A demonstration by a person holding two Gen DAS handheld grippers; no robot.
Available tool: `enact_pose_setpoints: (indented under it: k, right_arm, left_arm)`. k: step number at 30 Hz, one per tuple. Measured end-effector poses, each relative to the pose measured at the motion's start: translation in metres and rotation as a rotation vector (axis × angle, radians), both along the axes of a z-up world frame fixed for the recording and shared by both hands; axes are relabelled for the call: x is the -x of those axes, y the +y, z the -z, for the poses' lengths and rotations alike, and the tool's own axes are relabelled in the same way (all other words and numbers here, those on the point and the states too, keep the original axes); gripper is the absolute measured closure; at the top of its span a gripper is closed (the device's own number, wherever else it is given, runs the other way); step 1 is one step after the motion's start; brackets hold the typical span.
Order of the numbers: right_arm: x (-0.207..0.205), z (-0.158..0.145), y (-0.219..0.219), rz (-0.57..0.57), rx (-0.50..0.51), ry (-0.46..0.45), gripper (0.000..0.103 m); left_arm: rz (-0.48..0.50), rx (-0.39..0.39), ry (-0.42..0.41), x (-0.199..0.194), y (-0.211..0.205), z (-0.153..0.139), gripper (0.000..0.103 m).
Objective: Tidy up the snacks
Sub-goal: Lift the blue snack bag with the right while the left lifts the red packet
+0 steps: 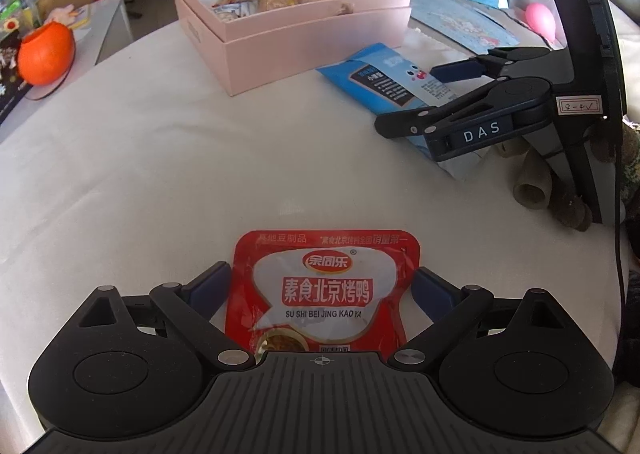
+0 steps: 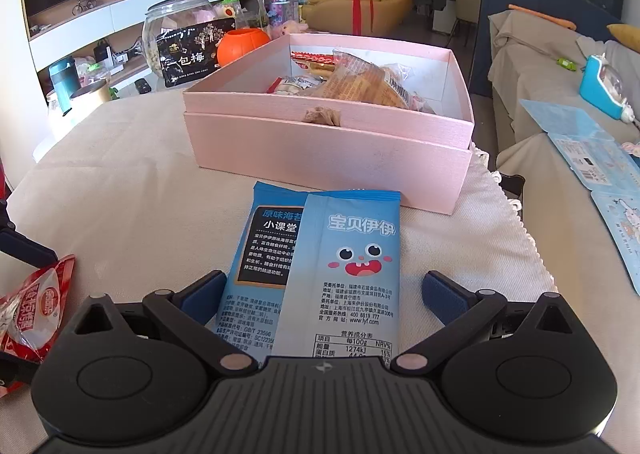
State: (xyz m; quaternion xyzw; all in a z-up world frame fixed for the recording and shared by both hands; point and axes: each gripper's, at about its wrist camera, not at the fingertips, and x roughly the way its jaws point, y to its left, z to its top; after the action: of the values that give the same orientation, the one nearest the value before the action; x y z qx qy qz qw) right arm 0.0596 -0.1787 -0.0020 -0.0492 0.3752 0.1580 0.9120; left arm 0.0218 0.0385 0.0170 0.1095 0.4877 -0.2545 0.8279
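Cloth-covered table [image 1: 160,174] | red packet [image 1: 324,294] base hidden | blue packet [image 2: 340,274] cut off

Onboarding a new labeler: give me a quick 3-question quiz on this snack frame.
1. True or false: the left gripper is clamped shut on the red pouch.
2. Which packet lies between the right gripper's fingers: A red, B blue, C black?
3. Fill in: the pink box already holds ____.

Key: 1 false, its fingers sit open either side of it; 2 B, the blue packet; 3 snacks.
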Motion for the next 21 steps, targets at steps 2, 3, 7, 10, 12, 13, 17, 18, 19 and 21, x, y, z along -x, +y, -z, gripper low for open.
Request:
enact_pose_setpoints:
  k: [2,3,7,10,12,13,17,18,19,21]
  right_arm:
    - [0.0,0.0,0.0,0.0,0.001,0.0,0.0]
    - [0.0,0.0,0.0,0.0,0.001,0.0,0.0]
    - [0.0,0.0,0.0,0.0,0.001,0.0,0.0]
    - [0.0,0.0,0.0,0.0,0.001,0.0,0.0]
    - [0.0,0.0,0.0,0.0,0.001,-0.001,0.0]
    - [0.0,0.0,0.0,0.0,0.001,0.0,0.0]
    - [0.0,-0.001,0.001,0.001,0.005,0.002,0.0]
    - [0.0,-0.001,0.001,0.002,0.006,0.001,0.002]
    - [0.0,-0.002,0.001,-0.002,0.005,0.0,0.008]
    - [0.001,-0.007,0.001,-0.012,0.01,-0.003,0.017]
  left_arm:
    - [0.014,-0.046,0.02,0.003,-0.004,-0.001,0.004]
    - [0.026,-0.064,0.039,0.004,-0.005,-0.002,0.004]
    - [0.034,-0.059,0.113,0.005,0.004,-0.006,0.004]
    - [0.035,-0.046,0.087,0.01,0.008,-0.005,0.004]
    - [0.019,-0.05,0.034,0.016,0.007,-0.002,0.004]
    - [0.01,-0.059,0.006,0.019,0.005,-0.001,0.004]
    - [-0.055,-0.026,-0.043,0.014,0.0,-0.002,0.013]
    - [-0.072,-0.01,-0.05,0.01,-0.001,-0.004,0.016]
    - [-0.086,0.006,-0.05,0.007,-0.001,-0.005,0.017]
    - [-0.137,0.072,-0.051,-0.001,0.004,-0.011,0.018]
